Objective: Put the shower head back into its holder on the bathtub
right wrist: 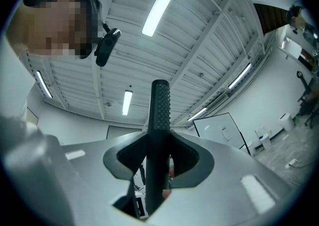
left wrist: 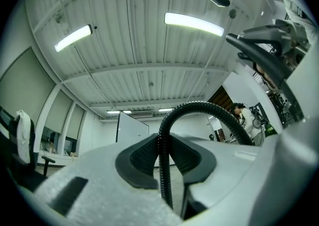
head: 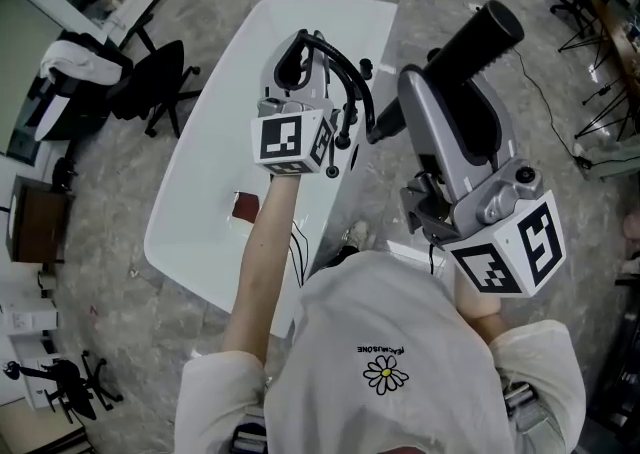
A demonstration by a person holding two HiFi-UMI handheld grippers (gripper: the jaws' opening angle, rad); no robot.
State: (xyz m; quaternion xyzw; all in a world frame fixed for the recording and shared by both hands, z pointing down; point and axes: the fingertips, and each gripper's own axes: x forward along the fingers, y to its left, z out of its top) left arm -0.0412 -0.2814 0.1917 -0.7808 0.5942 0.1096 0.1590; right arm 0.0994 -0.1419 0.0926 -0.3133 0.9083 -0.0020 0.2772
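Both grippers are raised high over the white bathtub (head: 195, 232) and tilt upward. My left gripper (head: 300, 50) is shut on the black ribbed shower hose (head: 352, 82), which arcs over to the right. In the left gripper view the hose (left wrist: 169, 120) rises from between the pads of the left gripper (left wrist: 164, 158). My right gripper (head: 425, 92) is shut on the black shower head handle (head: 485, 34), which sticks out past the jaws. In the right gripper view the knurled handle (right wrist: 160, 105) stands upright in the right gripper (right wrist: 158, 160). No holder is in view.
A small dark red patch (head: 245, 206) lies inside the tub. A black office chair (head: 160, 92) stands left of the tub, a cabinet (head: 35, 227) further left. Tripods and cables (head: 590, 62) crowd the right side. Another person (left wrist: 245, 118) stands in the background.
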